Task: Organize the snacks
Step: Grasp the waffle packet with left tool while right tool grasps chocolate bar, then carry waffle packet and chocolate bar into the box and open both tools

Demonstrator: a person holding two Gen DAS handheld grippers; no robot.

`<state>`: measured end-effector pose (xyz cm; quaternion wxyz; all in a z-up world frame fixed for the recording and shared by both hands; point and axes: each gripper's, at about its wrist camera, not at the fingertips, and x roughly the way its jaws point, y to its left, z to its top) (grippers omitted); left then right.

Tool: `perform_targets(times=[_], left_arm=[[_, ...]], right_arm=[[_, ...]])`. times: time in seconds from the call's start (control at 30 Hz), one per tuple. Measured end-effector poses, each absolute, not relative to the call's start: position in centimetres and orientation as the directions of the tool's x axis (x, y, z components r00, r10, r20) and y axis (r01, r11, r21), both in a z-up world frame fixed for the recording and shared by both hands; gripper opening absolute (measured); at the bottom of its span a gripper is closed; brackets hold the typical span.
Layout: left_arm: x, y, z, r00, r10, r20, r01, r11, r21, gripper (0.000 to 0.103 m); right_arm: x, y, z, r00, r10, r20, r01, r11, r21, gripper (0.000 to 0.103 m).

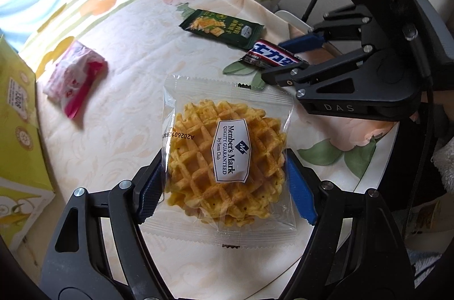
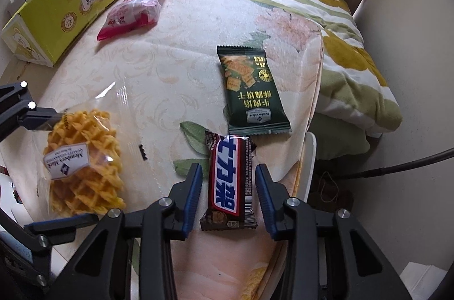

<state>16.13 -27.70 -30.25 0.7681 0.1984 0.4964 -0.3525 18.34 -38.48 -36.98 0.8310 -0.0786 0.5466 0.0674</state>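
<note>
Now both claws straddle their snacks, left claw (image 1: 224,183) open around the waffle (image 1: 227,158), right claw (image 2: 228,195) open around the bar (image 2: 229,181), so squeeze gently and centred.

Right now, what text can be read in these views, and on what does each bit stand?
"Member's Mark / QUALITY GUARANTEED / By Sams Club": label on the waffle pack.
"A202601...": date code on that pack's edge, the rest cut off.
"1308": sticker on the yellow box.
"DAS": body of the right tool.
Candy bar: large Chinese characters.
Green pack: Chinese text.
Pink pack: too blurred.
</note>
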Motion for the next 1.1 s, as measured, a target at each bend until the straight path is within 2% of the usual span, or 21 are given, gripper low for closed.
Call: perform_targets(times=[0.1, 0.37, 0.67, 0.93, 1.1], left_arm=[[16.3, -27.7, -30.3, 0.267, -0.341, -0.901, 0.728, 0.684, -0.043, 0.075], [16.3, -26.7, -28.7, 0.313, -0.336, -0.888, 0.695, 0.718, -0.026, 0.075], [16.2, -23.9, -22.3, 0.421, -0.358, -0.834, 0.607, 0.794, -0.035, 0.075], [16.9, -19.0, -15.4, 0.542, -0.343, -0.767, 0.43, 0.898, -0.097, 0.075], [18.6, -13.4, -12.1, 0.613, -0.288, -0.736, 0.311, 0.944, -0.111, 0.075]], right_arm=[[18.2, -38.3, -37.0, 0.391, 0.038, -0.919, -0.193, 0.98, -0.042, 0.026], [17.7, -38.0, -35.0, 0.433, 0.046, -0.9, -0.164, 0.986, -0.028, 0.026], [16.9, -36.3, -28.2, 0.514, 0.1, -0.852, -0.15, 0.988, 0.026, 0.026], [17.8, -32.7, -21.0, 0.601, 0.189, -0.776, -0.225, 0.972, 0.062, 0.026], [19.8, -29.1, -17.6, 0.637, 0.246, -0.731, -0.298, 0.953, 0.061, 0.026]])
